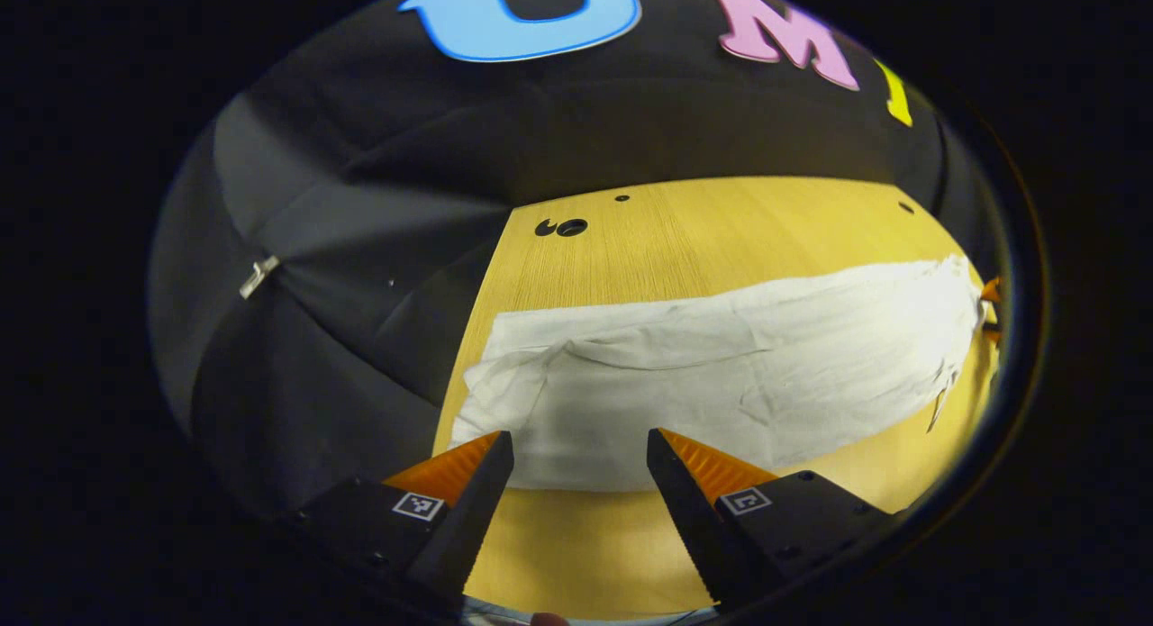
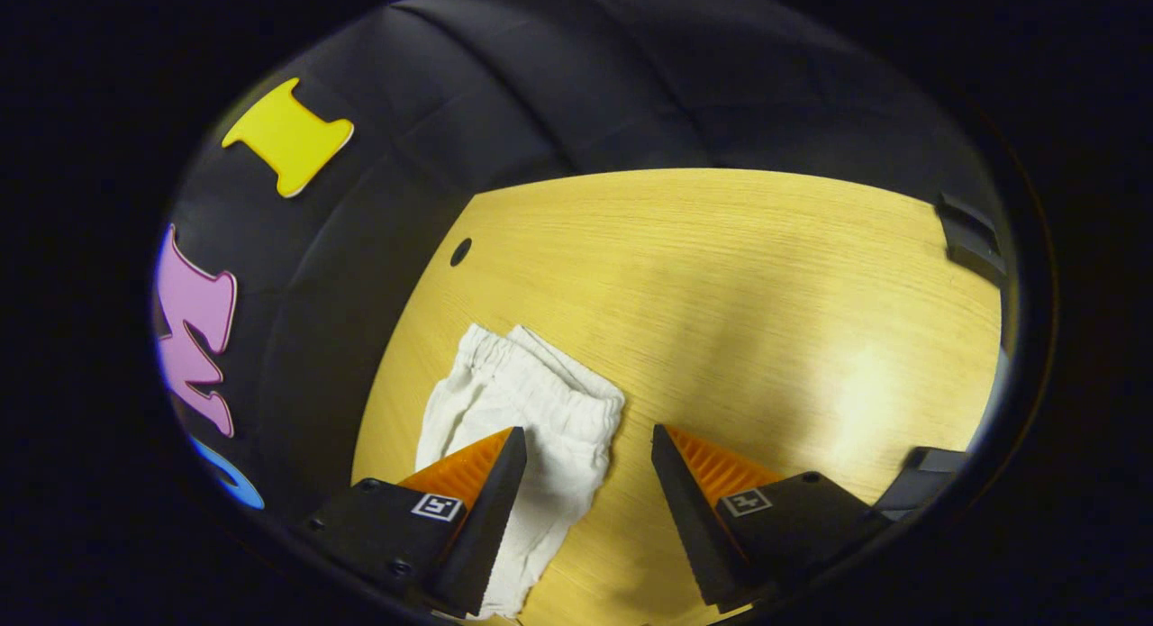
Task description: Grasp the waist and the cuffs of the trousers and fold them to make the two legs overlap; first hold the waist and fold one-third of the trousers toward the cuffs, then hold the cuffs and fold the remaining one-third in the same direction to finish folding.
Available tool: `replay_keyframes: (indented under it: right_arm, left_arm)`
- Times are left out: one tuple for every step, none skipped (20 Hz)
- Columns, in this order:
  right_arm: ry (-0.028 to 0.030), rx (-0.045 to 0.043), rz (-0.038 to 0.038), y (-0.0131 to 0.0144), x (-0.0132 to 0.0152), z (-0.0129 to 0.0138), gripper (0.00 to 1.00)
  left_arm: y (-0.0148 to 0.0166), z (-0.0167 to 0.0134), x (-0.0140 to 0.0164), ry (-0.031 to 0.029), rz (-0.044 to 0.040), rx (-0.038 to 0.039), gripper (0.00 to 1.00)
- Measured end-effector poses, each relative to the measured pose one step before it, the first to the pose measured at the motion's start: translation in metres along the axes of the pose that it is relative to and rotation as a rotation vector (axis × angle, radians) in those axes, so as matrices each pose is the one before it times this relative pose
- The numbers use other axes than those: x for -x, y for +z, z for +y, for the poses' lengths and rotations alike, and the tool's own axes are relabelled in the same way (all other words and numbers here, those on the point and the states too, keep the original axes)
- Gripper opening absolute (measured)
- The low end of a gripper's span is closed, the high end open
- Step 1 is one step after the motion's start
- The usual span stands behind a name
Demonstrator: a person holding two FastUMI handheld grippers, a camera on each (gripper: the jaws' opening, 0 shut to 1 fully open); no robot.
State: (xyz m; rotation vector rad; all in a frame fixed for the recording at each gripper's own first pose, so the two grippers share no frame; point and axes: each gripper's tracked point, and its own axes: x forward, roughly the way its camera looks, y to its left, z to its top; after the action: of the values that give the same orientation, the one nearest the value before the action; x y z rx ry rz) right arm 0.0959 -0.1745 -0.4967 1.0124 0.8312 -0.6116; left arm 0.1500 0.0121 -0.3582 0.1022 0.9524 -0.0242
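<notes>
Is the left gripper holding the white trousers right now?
No, the left gripper is open above the table, its fingers apart with the trousers lying flat beyond them.

A pale yellow wood-grain surface (image 1: pixel 721 239) carries a few small dark round holes (image 1: pixel 571 227) near its far edge, and one more such hole (image 2: pixel 460 251) shows in the right gripper view. Behind it hangs the creased black cloth wall (image 1: pixel 378 203), with a small silvery clip (image 1: pixel 258 276) fastened on it.

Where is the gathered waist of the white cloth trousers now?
In the right gripper view, the waist lies on the wooden table, just ahead of the open right gripper.
</notes>
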Motion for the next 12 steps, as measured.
replay_keyframes:
  right_arm:
    - [0.01012,-0.00992,-0.01438,-0.00125,-0.00640,0.00685,0.88]
    - [-0.00042,-0.00214,-0.00720,-0.00144,-0.00552,0.00248,0.88]
    - [-0.00934,-0.00236,-0.02009,0.00107,-0.00392,0.00205,0.87]
    - [-0.01902,-0.00074,-0.01214,-0.00067,-0.00187,-0.00242,0.86]
    - [-0.00947,-0.00349,-0.00320,-0.00054,0.00147,-0.00249,0.83]
    - [-0.01436,0.00279,0.00621,-0.00123,0.00125,-0.00569,0.87]
    - [-0.00579,0.00634,0.03784,-0.00611,-0.00061,-0.00378,0.53]
    - [0.02261,-0.01373,0.01337,0.00014,0.00023,0.00412,0.48]
    - [0.01877,-0.00065,0.02310,-0.00494,-0.00142,-0.00097,0.23]
    - [0.01620,0.00605,0.00421,0.00101,-0.00211,-0.00027,0.18]
    - [0.00901,0.00823,-0.00261,-0.00007,-0.00021,0.00000,0.17]
    - [0.00441,0.00949,-0.00221,0.00065,-0.00053,0.00065,0.18]
  left_arm:
    - [-0.00305,-0.00039,0.00336,-0.01560,-0.00165,0.04995,0.95]
    - [-0.00704,-0.00155,-0.00067,-0.02231,0.00732,0.06591,0.95]
    - [-0.00661,-0.00004,-0.00025,-0.01485,0.01295,0.04728,0.95]
    - [-0.00655,0.00049,0.00159,-0.01115,0.01130,0.04250,0.95]
    - [-0.00481,0.00222,0.00057,-0.00674,0.01087,0.04104,0.95]
    - [-0.00419,0.00310,0.00034,-0.00678,0.00707,0.04159,0.95]
    - [-0.00290,0.00392,-0.00245,0.00192,0.00745,0.04250,0.95]
    - [-0.00412,0.00217,-0.00342,-0.00790,0.00602,0.04439,0.95]
    - [-0.00139,0.00350,-0.00203,-0.00242,0.00312,0.05149,0.95]
    - [-0.00256,0.00077,-0.00282,-0.01238,0.00431,0.05938,0.95]
    - [-0.00338,0.00081,-0.00348,-0.01298,0.01649,0.07677,0.95]
    - [-0.00427,0.00171,-0.00318,-0.01808,0.02275,0.08930,0.95]
